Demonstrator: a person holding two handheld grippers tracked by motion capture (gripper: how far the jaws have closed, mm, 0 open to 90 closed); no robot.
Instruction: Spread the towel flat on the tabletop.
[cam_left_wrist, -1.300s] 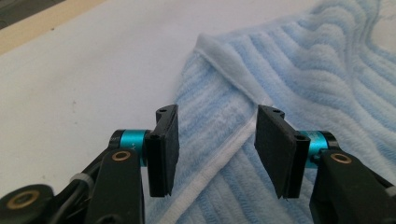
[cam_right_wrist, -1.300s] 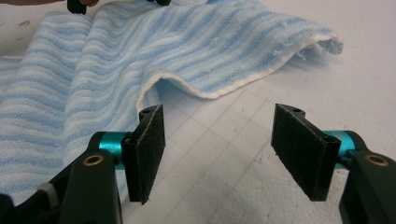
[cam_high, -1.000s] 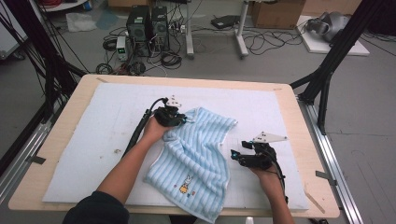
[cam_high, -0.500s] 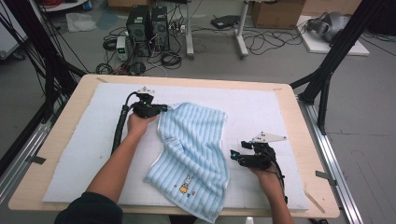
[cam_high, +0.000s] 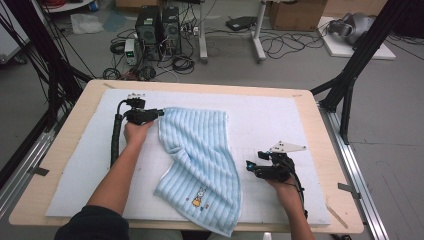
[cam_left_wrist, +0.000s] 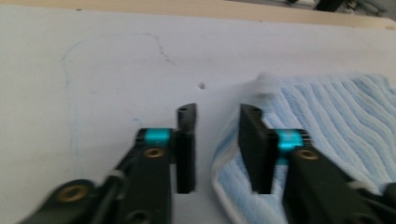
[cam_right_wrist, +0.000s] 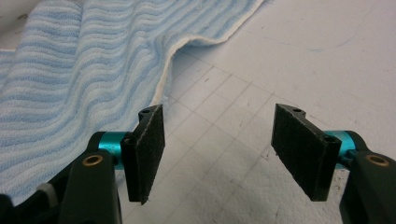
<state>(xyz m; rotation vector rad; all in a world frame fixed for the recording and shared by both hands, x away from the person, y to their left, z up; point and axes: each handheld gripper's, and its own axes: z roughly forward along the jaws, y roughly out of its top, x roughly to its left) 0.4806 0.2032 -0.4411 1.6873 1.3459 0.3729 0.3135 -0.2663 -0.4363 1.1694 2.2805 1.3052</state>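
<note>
Towel (cam_high: 202, 160) corner dragged left, left gripper (cam_high: 159, 114) (just opening)

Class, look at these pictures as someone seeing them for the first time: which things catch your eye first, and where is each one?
A light blue striped towel lies rumpled across the middle of the white mat, with a small embroidered figure near its front edge. The left gripper sits at the towel's far left corner; its jaws have just been opening, with nothing between them. The right gripper waits open beside the towel's right edge.

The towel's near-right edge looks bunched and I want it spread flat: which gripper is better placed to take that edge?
Probably the right gripper: jaws open, beside the towel edge. The left gripper, just opening, sits at the far corner.
</note>
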